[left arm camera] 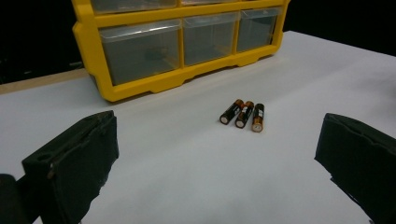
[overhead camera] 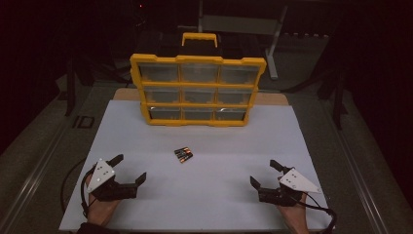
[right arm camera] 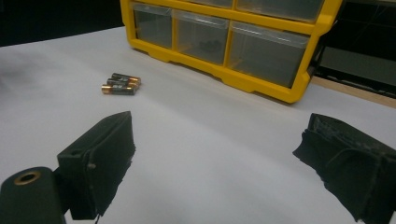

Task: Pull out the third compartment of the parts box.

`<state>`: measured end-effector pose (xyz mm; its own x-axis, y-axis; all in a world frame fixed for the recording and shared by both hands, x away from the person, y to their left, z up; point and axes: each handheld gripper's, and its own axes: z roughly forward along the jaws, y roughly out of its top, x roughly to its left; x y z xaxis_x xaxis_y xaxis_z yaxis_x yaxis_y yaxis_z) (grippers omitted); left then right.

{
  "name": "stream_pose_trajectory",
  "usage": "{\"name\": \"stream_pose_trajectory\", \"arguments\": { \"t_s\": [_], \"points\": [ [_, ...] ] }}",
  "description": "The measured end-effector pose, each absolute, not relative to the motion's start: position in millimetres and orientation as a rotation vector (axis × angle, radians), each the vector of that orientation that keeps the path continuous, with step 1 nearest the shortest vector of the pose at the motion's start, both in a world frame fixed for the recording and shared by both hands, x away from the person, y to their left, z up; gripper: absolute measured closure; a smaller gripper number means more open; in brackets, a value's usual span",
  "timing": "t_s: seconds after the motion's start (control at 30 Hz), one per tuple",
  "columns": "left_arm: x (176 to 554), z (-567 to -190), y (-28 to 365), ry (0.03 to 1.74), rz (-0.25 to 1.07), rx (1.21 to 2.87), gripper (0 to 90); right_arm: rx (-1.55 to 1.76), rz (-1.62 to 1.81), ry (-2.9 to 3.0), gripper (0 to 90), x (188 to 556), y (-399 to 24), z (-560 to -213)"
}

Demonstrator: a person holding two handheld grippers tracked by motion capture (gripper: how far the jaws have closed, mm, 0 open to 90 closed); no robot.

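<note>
Both tongs, left [overhead camera: 130,171] and right [overhead camera: 263,172], sit wide and empty, so I'd pinch just one battery [overhead camera: 183,155] crosswise, in front of the yellow organizer [overhead camera: 198,89].

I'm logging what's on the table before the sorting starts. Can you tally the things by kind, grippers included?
Batteries: 3, lying side by side on the white table
Yellow drawer organizer: 1, standing upright behind them
Grippers: 2, the left gripper and the right gripper, both open and holding nothing
Total: 6
</note>
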<state>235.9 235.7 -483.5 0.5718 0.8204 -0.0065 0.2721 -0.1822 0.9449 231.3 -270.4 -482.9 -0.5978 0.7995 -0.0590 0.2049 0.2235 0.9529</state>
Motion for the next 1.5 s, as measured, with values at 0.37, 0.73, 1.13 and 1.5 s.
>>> {"name": "stream_pose_trajectory", "arguments": {
  "t_s": [0.37,0.73,1.13,1.5],
  "points": [
    [236,-485,235,0.915,0.643,1.736,0.1,0.939,1.365,1.947,8.9,236,-265,-469],
    [236,-487,233,0.921,0.637,1.749,0.1,0.926,1.362,1.953,8.8,244,-264,-454],
    [236,-487,232,0.912,0.63,1.758,0.1,0.89,1.337,1.997,8.8,257,-247,-443],
    [236,-487,231,0.91,0.625,1.762,0.1,0.852,1.307,1.992,8.8,265,-235,-434]
  ]
}}
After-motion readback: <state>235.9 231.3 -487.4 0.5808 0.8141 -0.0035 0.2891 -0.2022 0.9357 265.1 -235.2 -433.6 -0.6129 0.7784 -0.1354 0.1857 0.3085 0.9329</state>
